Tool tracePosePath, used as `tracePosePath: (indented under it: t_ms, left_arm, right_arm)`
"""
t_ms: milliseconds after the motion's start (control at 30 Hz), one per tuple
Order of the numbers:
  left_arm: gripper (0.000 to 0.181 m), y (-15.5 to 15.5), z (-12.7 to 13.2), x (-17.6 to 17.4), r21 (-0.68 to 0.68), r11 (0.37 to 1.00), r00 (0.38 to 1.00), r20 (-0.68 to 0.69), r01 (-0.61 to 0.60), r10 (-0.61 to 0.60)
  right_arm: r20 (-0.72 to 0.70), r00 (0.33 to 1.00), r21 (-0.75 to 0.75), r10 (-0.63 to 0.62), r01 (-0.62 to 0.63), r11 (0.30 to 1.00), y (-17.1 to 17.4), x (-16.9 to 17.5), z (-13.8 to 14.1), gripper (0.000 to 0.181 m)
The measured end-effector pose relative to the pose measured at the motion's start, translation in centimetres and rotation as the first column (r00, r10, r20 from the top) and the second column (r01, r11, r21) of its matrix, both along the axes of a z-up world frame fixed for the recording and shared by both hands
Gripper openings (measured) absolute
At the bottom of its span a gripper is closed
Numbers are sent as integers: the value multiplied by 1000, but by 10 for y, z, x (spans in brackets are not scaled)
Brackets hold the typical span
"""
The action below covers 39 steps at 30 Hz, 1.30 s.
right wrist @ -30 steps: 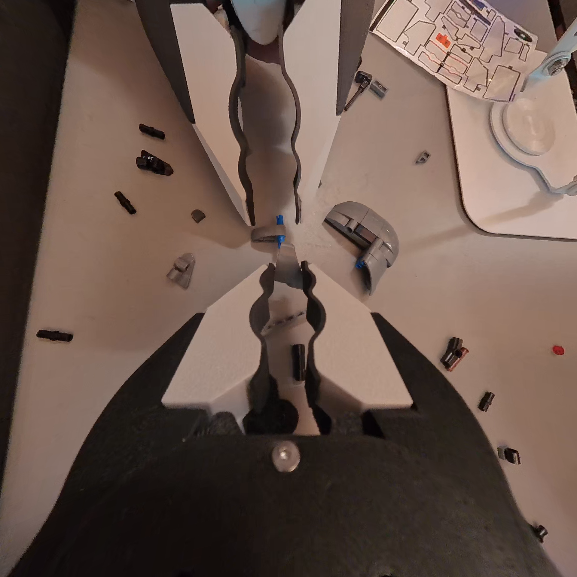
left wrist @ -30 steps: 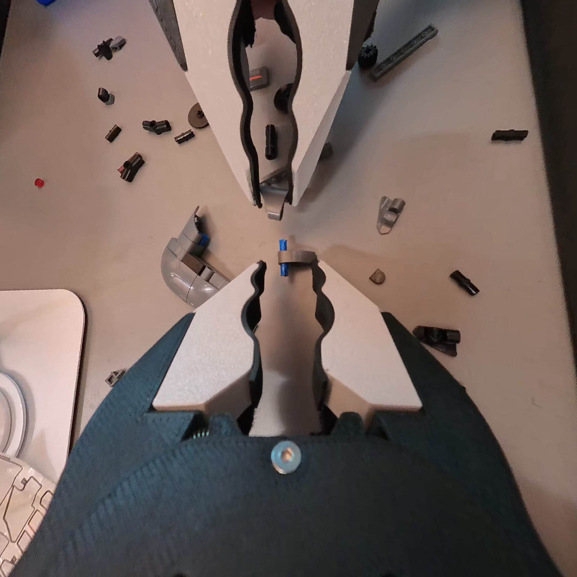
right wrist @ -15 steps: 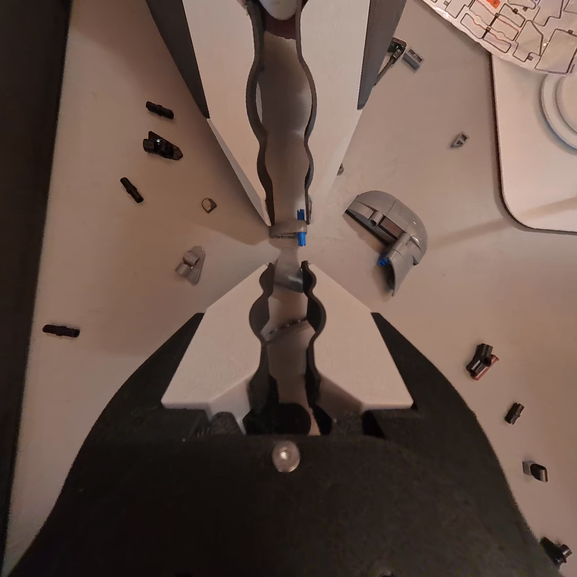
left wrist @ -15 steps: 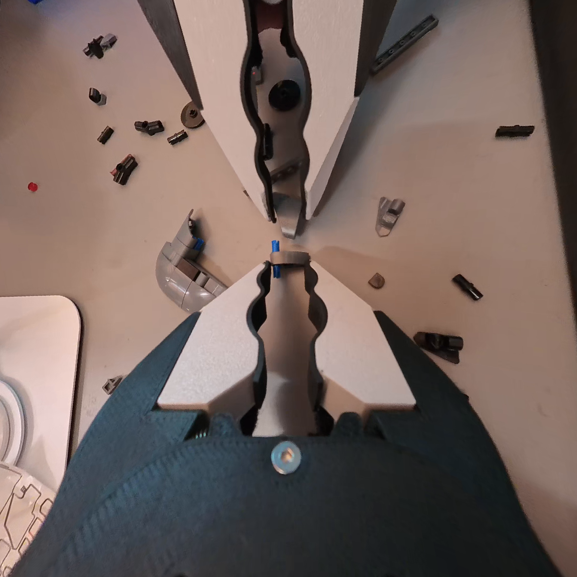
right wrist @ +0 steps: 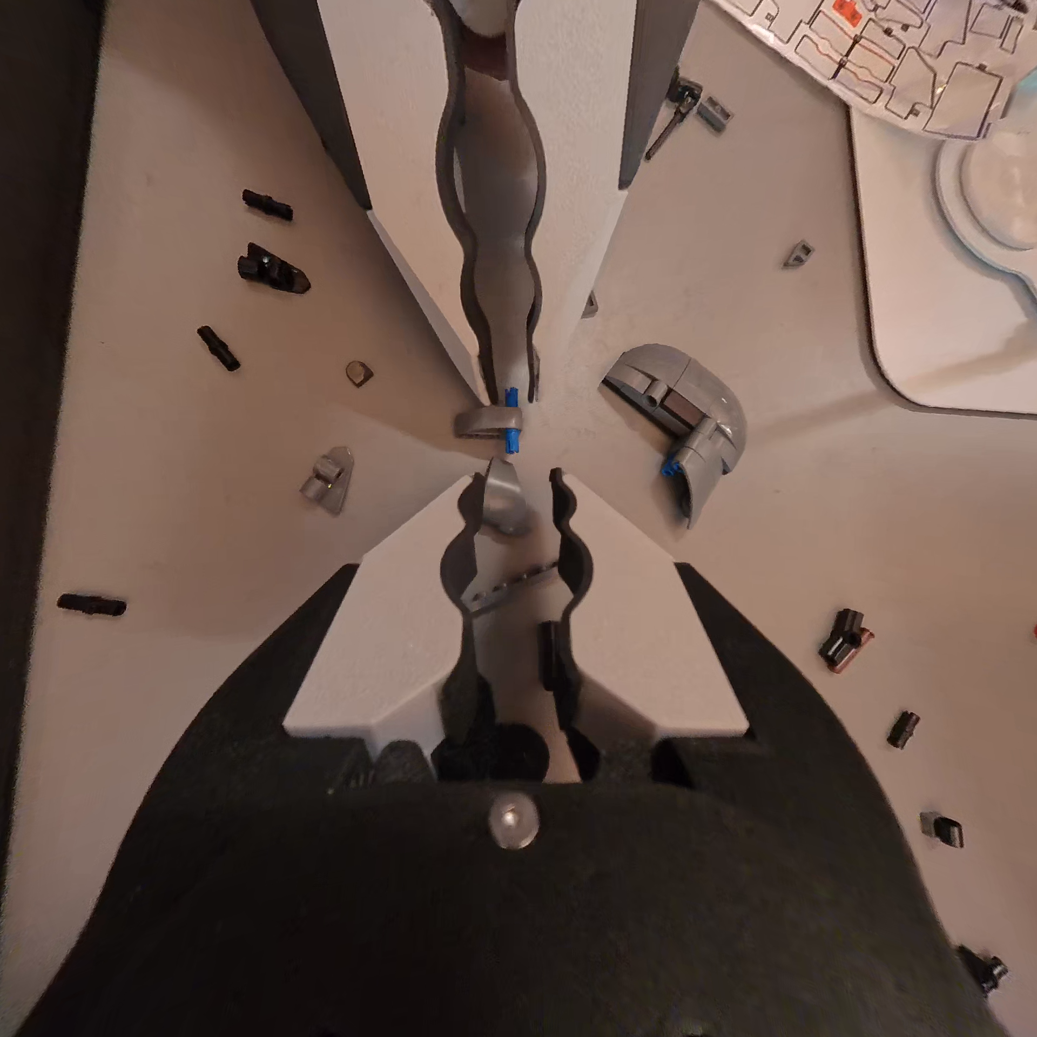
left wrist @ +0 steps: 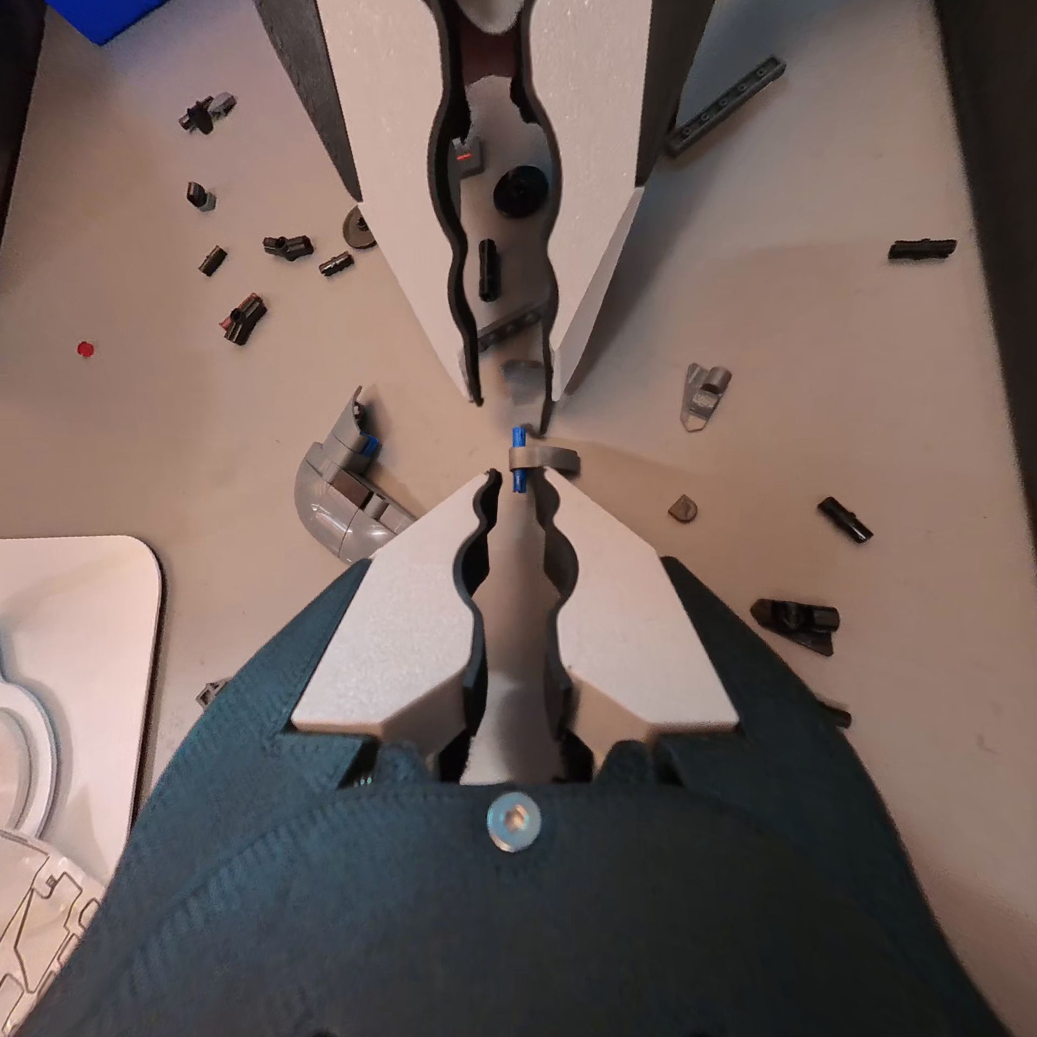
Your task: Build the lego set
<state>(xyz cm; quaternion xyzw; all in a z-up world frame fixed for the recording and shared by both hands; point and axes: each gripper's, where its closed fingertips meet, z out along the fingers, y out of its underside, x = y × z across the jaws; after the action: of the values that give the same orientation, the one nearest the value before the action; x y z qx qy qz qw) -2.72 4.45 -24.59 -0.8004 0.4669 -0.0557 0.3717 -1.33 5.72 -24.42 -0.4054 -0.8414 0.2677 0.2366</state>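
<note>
Left tongs (left wrist: pixel 519 477): parted, a grey piece with blue pin (left wrist: pixel 519 457) at their tips. Right tongs (right wrist: pixel 513 477): parted, curved grey piece (right wrist: pixel 505 499) against one finger. Blue box (left wrist: pixel 106 19) at the worktop (left wrist: pixel 785 336) corner appears only in left view; printed sheet (right wrist: pixel 898 62) shows clearly only in right view.

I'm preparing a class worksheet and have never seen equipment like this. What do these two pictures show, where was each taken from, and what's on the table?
A person holds two hand grippers, each with a camera looking along its fingers. The left wrist view shows the teal left gripper, and the right wrist view shows the black right gripper. They face each other over a table strewn with loose Lego pieces. At the left gripper's tips is a grey piece with a blue pin; I cannot tell whether it is clamped. The right gripper's fingers stand apart around a curved grey piece.
</note>
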Motion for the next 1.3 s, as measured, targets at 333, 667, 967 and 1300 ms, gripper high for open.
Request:
tracePosePath:
  t_ms: [333,667,967,1300]
  left_arm:
    - [3,4,-5,0,15,1000,1000,-31,-1,1]
    - [8,4,-3,-2,22,1000,1000,-29,-5,6]
    - [18,3,-3,0,10,1000,1000,-14,-2,2]
    - [21,2,-5,4,-2,1000,1000,-8,6,-6]
  right_arm:
    - [2,1000,23,17,-17,1000,-7,-5,-6,19]
    - [56,998,22,2,-3,1000,0,4,-11,17]
    - [49,999,28,-22,20,999,5,4,-9,12]
    - [73,997,28,-20,18,999,4,6,-13,10]
